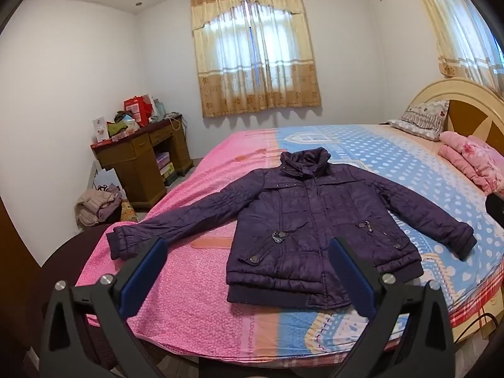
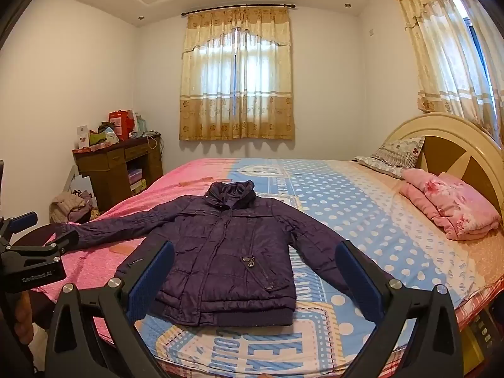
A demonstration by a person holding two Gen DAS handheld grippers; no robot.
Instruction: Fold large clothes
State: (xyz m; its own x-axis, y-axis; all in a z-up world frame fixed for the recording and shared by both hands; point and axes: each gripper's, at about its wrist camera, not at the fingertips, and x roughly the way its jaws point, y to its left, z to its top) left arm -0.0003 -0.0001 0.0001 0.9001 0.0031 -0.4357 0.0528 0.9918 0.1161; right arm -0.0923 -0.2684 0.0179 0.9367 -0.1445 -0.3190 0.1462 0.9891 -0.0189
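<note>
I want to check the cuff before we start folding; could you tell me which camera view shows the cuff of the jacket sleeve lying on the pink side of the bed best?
The left wrist view: the cuff lies in plain sight beside a finger. In the right wrist view the left gripper hides it.

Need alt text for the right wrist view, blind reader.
A purple padded jacket lies face up, sleeves spread, on a bed with pink and blue sheets. The open right gripper hovers before its hem, touching nothing; the left gripper shows at the left edge.
</note>
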